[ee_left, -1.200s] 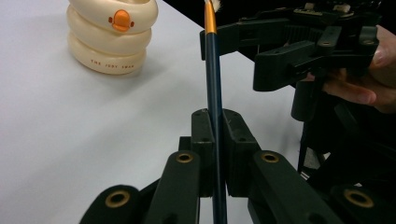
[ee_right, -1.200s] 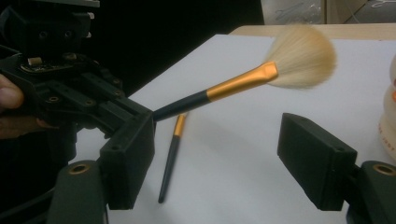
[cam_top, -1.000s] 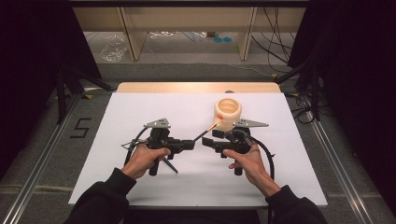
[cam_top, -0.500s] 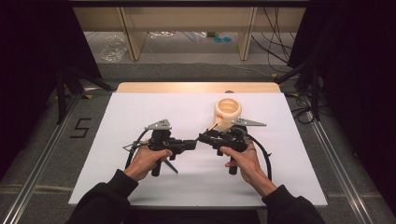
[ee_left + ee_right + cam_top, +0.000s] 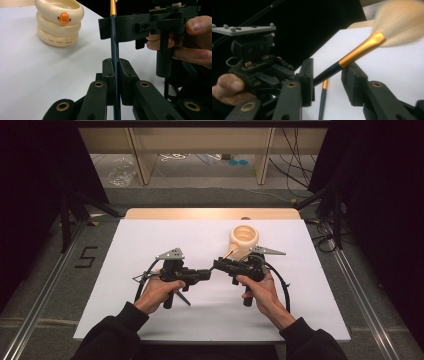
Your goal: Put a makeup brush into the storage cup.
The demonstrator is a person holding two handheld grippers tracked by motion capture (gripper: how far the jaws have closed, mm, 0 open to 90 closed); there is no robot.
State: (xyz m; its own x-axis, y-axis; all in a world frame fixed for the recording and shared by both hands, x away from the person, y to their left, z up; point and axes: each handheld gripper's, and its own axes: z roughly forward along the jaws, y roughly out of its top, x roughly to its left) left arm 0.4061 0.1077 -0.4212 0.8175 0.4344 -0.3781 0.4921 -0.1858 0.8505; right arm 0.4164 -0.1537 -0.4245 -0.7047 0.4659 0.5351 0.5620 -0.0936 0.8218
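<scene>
The brush (image 5: 114, 50) was up in the air, over the white tabletop (image 5: 150, 245), between the two hands. It was a long thin stick. It had a dark handle, a gold band and a big soft fluffy head.

The left claw (image 5: 115, 75) was shut tight on the dark handle, at the bottom end. From there the brush ran straight away from that claw toward the right claw (image 5: 327, 70), with the gold band and the fluffy head at the far end.

In the right gripper view the handle lay slanted across the gap of the right claw. The gold band (image 5: 362, 47) was just past the jaws, and the fluffy head pointed up and away. The right claw's jaws had just been closing, with the brush between them. There was a gap left, so I think they did not pinch it yet. One jaw looked to be touching the handle, and the other sat just under the gold band.

So the right claw was the one nearest the head end. It only had to squeeze across the thin handle.

A second thin brush (image 5: 322, 100) showed lower down. The cream ring pot (image 5: 244, 237) stood just behind the right hand.
</scene>
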